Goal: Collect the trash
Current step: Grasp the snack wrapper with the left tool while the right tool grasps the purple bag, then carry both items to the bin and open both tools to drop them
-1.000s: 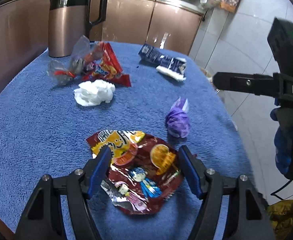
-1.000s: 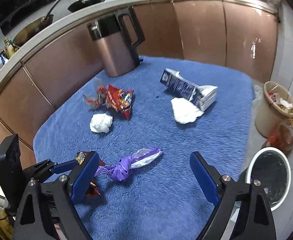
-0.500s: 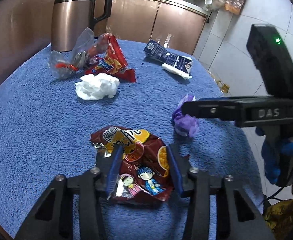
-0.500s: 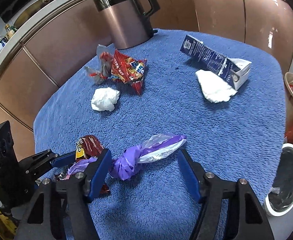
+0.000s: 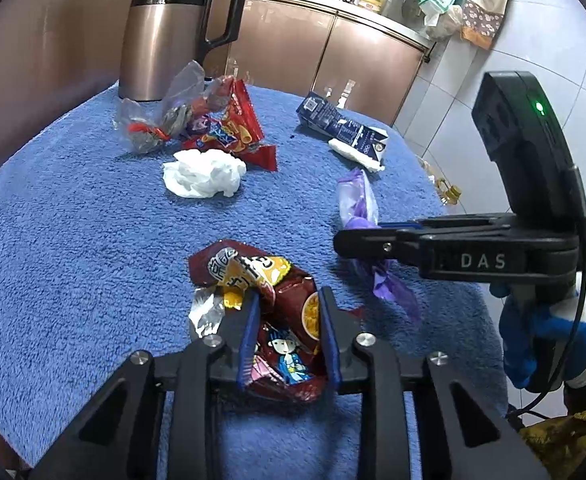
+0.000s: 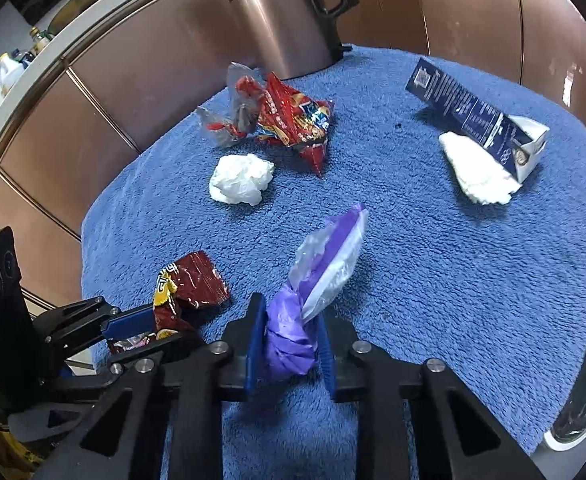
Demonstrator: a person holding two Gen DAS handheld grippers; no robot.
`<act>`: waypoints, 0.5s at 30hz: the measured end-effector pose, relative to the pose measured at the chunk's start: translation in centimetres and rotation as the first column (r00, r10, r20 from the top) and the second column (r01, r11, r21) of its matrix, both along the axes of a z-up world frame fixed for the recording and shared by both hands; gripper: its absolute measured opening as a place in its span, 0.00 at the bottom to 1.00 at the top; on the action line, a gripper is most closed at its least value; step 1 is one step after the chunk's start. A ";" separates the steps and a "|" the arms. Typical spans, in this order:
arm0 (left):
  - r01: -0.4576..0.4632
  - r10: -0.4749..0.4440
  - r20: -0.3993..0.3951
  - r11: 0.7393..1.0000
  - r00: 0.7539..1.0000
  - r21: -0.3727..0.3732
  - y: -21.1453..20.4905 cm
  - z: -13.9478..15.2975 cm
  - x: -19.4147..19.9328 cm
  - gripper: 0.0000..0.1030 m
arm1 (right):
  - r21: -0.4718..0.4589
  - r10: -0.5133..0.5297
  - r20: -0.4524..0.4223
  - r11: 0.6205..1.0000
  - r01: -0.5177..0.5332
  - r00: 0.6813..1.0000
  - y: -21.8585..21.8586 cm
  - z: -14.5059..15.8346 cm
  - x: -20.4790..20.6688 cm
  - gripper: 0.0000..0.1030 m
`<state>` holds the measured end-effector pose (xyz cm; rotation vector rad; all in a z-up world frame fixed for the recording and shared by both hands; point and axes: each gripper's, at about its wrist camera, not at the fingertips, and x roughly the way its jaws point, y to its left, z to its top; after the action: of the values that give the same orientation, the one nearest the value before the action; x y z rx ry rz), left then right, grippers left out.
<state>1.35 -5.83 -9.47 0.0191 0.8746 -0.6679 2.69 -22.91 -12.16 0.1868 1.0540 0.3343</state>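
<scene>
Both tools are closing now. The left gripper (image 5: 289, 300) squeezes the crumpled dark-red snack wrapper (image 5: 289, 332) at lower centre, and the right gripper (image 6: 291, 328) pinches the knotted purple plastic bag (image 6: 293, 340). The fuzzy blue towel-covered table (image 6: 433, 280) fills the frame, with a copper-coloured electric kettle (image 5: 157, 36) upper left and brown glossy kitchen cabinets (image 5: 357, 60) behind.

both wrist fisheyes look steeply down, close over the same blue towel (image 5: 73, 264), from opposite sides.
</scene>
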 end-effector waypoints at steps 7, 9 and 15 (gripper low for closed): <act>-0.020 0.021 0.035 1.000 0.999 -0.013 0.3 1.9 -1.5 0.22 | 0.018 -0.037 0.082 0.999 0.036 0.996 -1.3 3.0 -2.3 0.22; -0.027 0.028 0.051 0.999 0.998 -0.021 0.4 2.7 -2.0 0.21 | 0.011 -0.041 0.109 0.999 0.040 0.993 -1.4 3.9 -2.9 0.22; -0.044 0.047 0.101 0.999 0.994 -0.032 0.4 5.1 -3.6 0.20 | 0.006 -0.061 0.189 0.998 0.061 0.980 -2.4 6.7 -6.0 0.22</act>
<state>-2.26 -5.38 -4.38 0.0067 0.7646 -0.6316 -3.32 -25.34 -5.44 0.1837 0.8585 0.2912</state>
